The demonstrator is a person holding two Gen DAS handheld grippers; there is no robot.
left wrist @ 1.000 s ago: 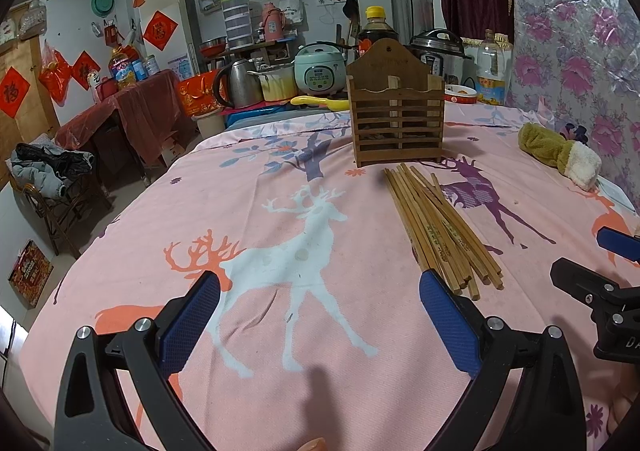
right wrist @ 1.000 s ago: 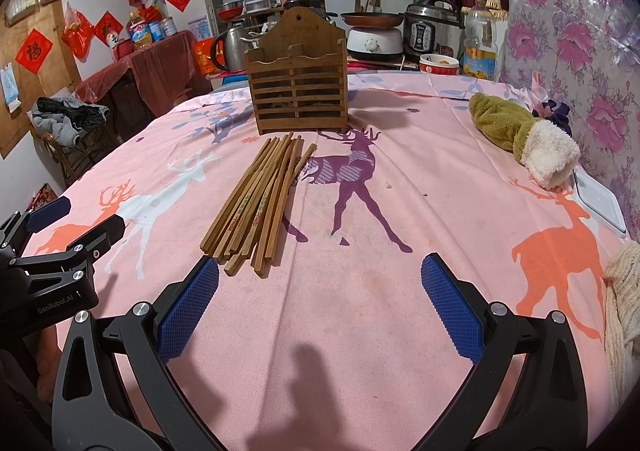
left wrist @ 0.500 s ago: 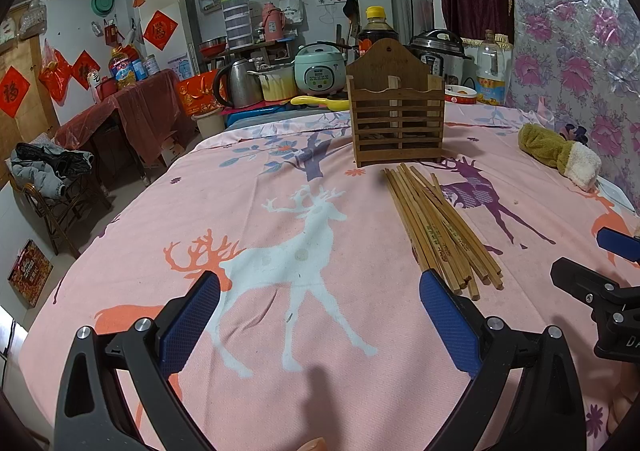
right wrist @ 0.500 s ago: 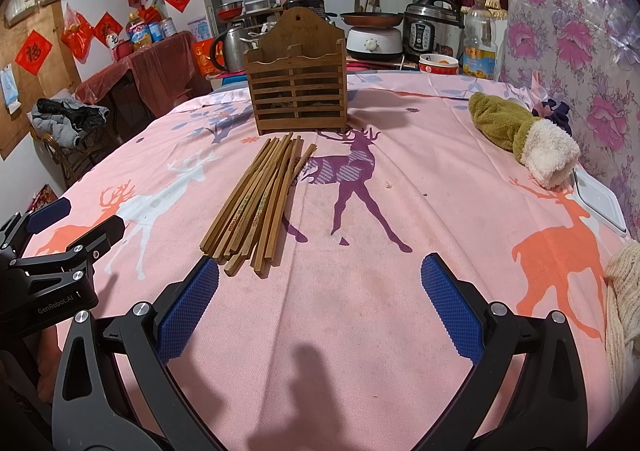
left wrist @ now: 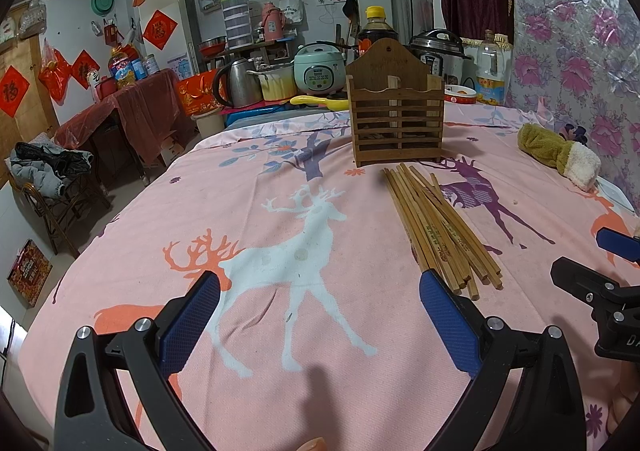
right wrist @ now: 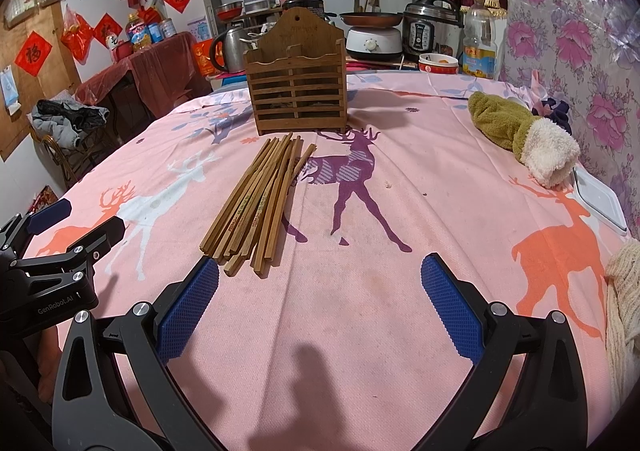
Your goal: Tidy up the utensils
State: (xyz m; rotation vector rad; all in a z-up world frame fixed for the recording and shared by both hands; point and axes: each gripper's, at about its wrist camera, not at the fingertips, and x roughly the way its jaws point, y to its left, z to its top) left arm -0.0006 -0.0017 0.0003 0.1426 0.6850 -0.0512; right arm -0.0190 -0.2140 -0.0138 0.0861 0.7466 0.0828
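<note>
Chopsticks [left wrist: 438, 225], both grippers: unmoved.

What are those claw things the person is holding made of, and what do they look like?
Each claw is a black, plastic-looking frame with silver screws and two arms tipped with blue, textured pads. The left claw shows white lettering on its side in the right view. A cream knitted sleeve shows at right.

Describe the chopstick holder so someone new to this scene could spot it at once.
On the pink deer-print tablecloth, look past the chopsticks to their far end. The holder stands upright there: a brown slatted wooden box with a peaked back, the only wooden container on the cloth.
</note>
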